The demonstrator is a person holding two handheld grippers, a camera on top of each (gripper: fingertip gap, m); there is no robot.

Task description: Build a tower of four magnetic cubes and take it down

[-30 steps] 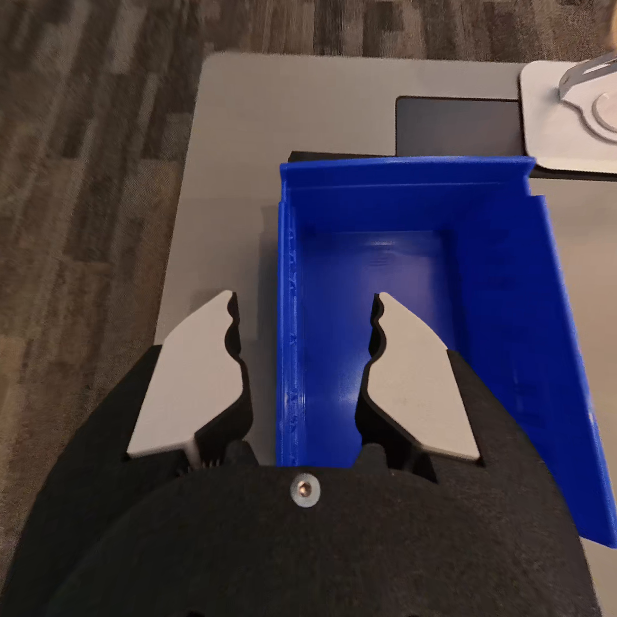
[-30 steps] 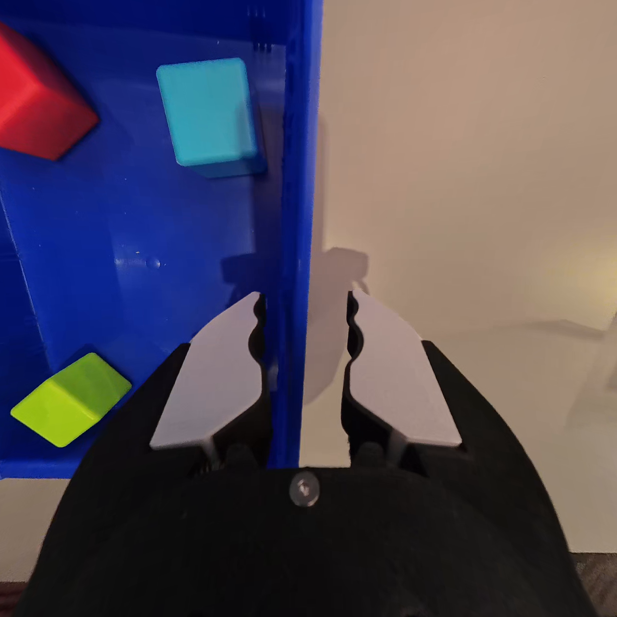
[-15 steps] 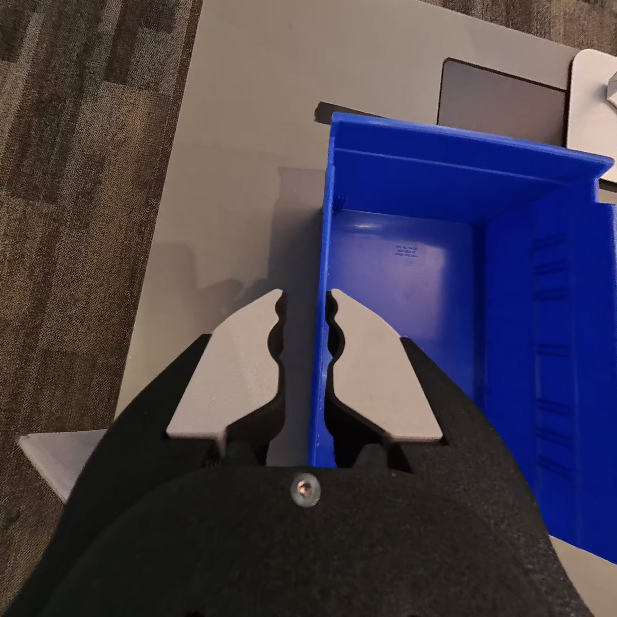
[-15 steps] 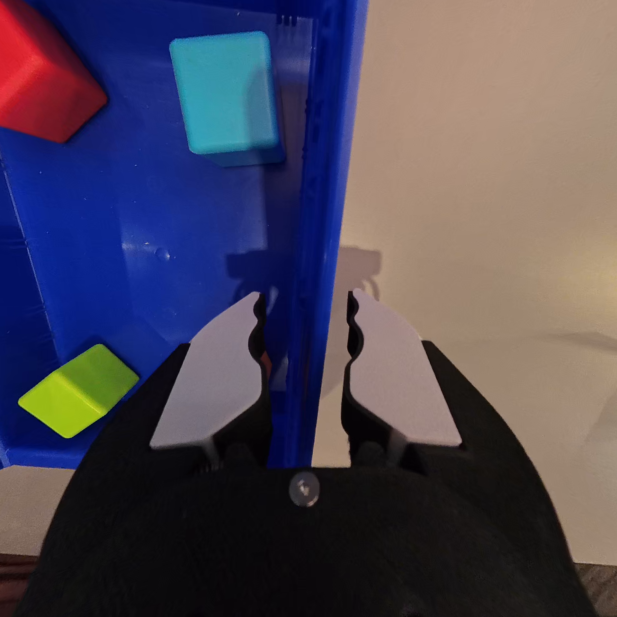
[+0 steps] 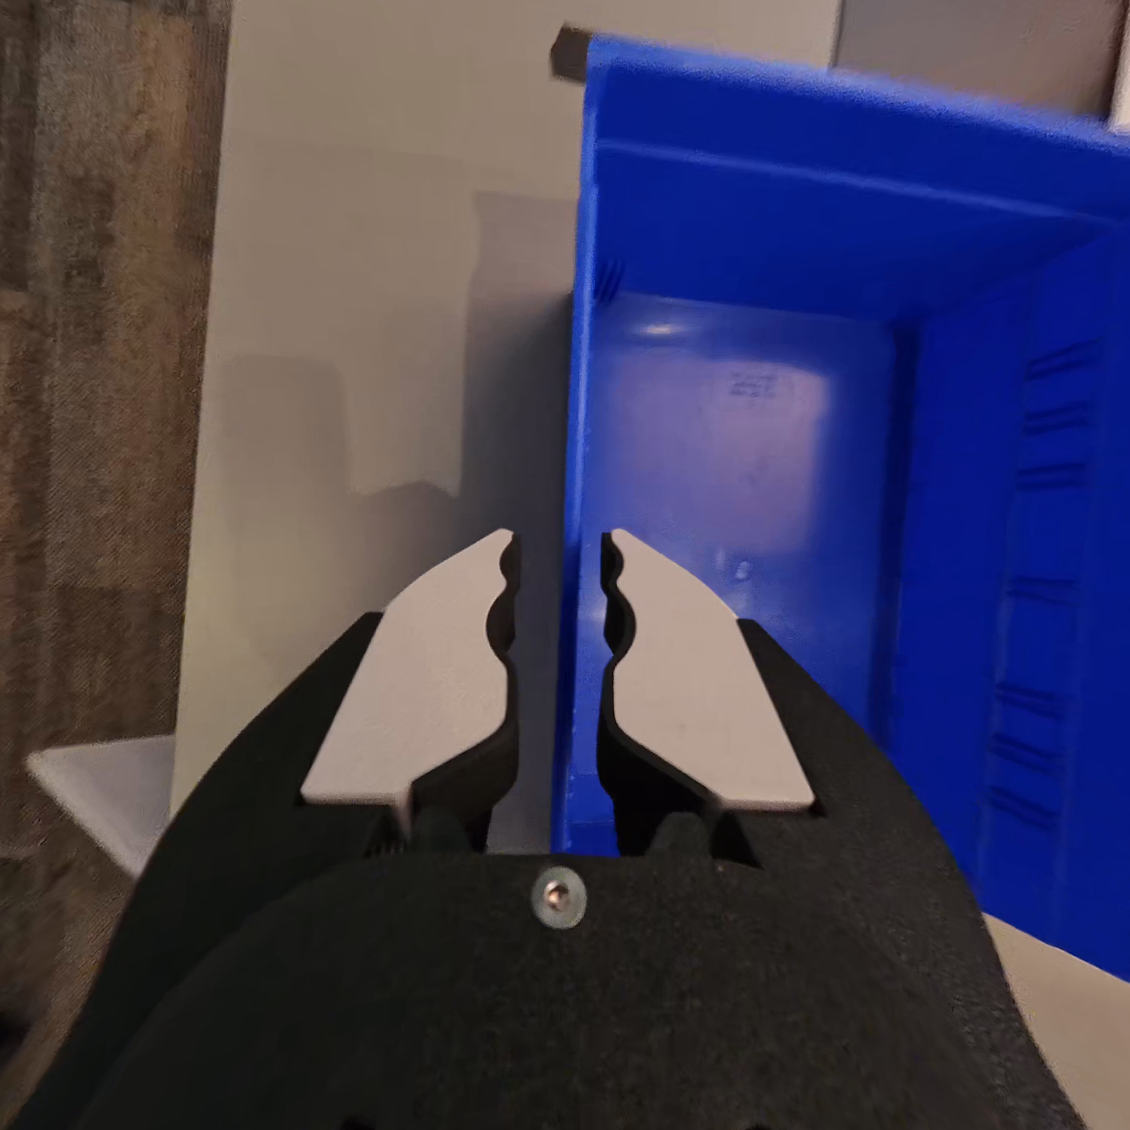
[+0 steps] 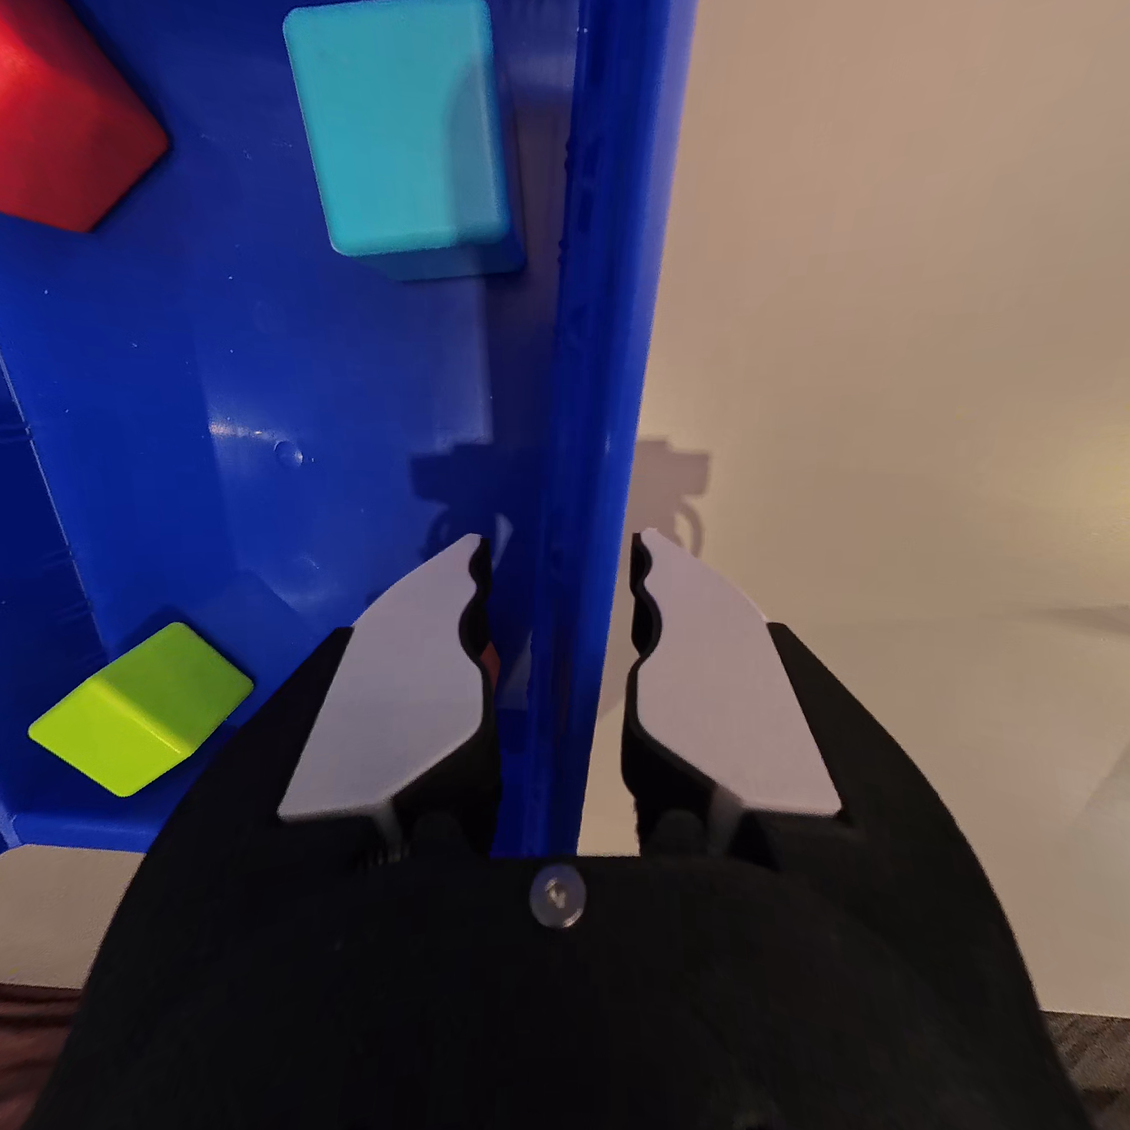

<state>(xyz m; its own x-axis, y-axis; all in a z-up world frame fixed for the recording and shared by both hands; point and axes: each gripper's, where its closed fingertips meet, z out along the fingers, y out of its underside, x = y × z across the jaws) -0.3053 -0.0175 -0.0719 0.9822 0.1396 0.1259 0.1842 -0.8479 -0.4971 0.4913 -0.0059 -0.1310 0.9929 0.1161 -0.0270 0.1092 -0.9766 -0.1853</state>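
A blue bin stands on the grey table. My left gripper straddles the bin's left wall, with its jaws narrowed on that wall. This end of the bin holds no cubes. My right gripper straddles the bin's right wall, with its jaws close on either side. Inside the bin lie a cyan cube, a red cube and a lime-green cube. An orange sliver shows beside my right gripper's left finger; the rest of it is hidden.
The table ends at a left edge, with brown carpet below. A white object sits low at the left. A dark pad corner lies behind the bin. Bare table stretches to the right of the bin. Tip to tip, the grippers are about 80 cm apart.
My left gripper went from wide open to narrowed on the bin's left wall, and the bin shifted up and right in its view. My right gripper kept its width; the wall leans more.
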